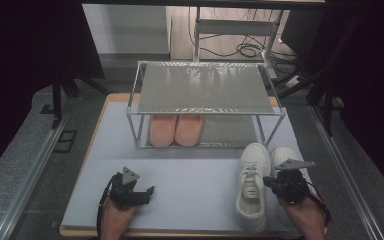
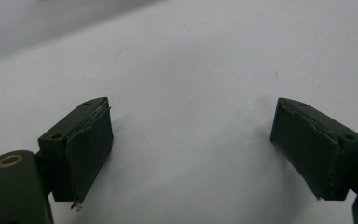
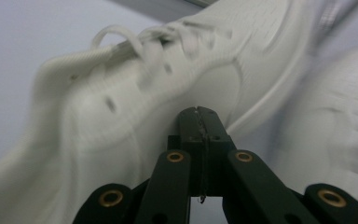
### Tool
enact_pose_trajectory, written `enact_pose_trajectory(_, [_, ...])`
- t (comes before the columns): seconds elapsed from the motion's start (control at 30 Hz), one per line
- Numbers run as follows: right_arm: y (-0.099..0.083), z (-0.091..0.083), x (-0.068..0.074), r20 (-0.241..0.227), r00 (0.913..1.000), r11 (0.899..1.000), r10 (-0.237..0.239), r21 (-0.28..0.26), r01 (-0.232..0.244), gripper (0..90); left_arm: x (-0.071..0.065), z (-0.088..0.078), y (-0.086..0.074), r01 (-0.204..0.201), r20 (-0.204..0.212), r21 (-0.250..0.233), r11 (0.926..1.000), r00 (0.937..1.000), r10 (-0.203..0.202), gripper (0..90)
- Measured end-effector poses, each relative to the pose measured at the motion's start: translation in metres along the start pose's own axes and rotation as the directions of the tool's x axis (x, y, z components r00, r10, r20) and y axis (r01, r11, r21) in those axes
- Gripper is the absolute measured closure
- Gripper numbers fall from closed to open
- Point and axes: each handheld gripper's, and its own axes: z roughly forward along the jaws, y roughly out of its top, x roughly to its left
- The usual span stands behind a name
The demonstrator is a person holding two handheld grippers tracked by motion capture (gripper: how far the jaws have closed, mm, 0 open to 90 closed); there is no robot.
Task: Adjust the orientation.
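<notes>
Just ahead of my right claw (image 3: 200, 114), whose jaws are pressed together on nothing, the near white sneaker (image 3: 135, 107) lies on its sole on the surface (image 1: 180, 180), its side at the tips. My left claw (image 2: 191, 144) gapes wide, well apart from it.

place: lab recording bay | evidence: black curtains (image 1: 25, 45) either side of the padded table (image 1: 190, 180); loose cables (image 1: 240, 49) on floor behind it; aluminium frame rails (image 1: 27, 175) beside it; metal shoe rack (image 1: 205, 90) on it
</notes>
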Motion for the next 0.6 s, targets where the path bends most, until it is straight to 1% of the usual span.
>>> enact_pose_trajectory(0.03, [-0.002,-0.001,-0.003,0.010,0.9998,1.000,0.017,0.002,-0.017,90.0,0.000,0.000,0.000,0.000,0.000,0.000,1.0000,1.0000,0.000,13.0])
enact_pose_trajectory(0.1, [-0.007,-0.001,-0.012,0.012,0.9989,0.998,0.045,0.035,-0.045,89.9,0.000,0.000,0.000,0.000,0.000,0.000,1.0000,1.0000,0.000,13.0])
enact_pose_trajectory(0.13, [-0.010,-0.004,-0.015,0.009,0.9983,0.998,0.057,0.026,-0.057,89.9,0.000,0.000,0.000,0.001,0.001,0.000,1.0000,1.0000,-0.001,13.0])
enact_pose_trajectory(0.17, [-0.011,-0.007,-0.016,0.004,0.9980,0.998,0.064,0.006,-0.064,89.5,0.000,0.000,0.000,0.000,-0.001,0.000,1.0000,1.0000,0.000,13.1])
enact_pose_trajectory(0.23, [-0.011,-0.008,-0.018,-0.016,0.9967,0.997,0.080,0.006,-0.080,89.1,0.000,0.000,0.000,-0.001,-0.001,0.000,1.0000,1.0000,0.001,13.1])
enact_pose_trajectory(0.27, [-0.011,-0.008,-0.019,-0.005,0.9968,0.997,0.080,0.010,-0.080,88.9,0.000,0.000,0.000,0.001,0.000,0.000,1.0000,1.0000,-0.001,13.1])
enact_pose_trajectory(0.33, [-0.010,-0.006,-0.019,-0.005,0.9961,0.996,0.088,0.025,-0.088,88.8,0.000,0.000,0.000,0.000,0.000,0.000,1.0000,1.0000,0.000,13.1])
enact_pose_trajectory(0.47, [-0.005,-0.001,-0.016,0.018,0.9945,0.994,0.103,0.042,-0.104,89.8,0.000,0.000,0.000,0.000,0.000,0.000,1.0000,1.0000,0.000,13.1])
enact_pose_trajectory(0.6, [0.001,0.005,-0.013,0.054,0.9937,0.993,0.098,0.064,-0.101,90.0,0.000,0.000,0.000,0.000,0.000,0.000,1.0000,1.0000,0.000,13.1])
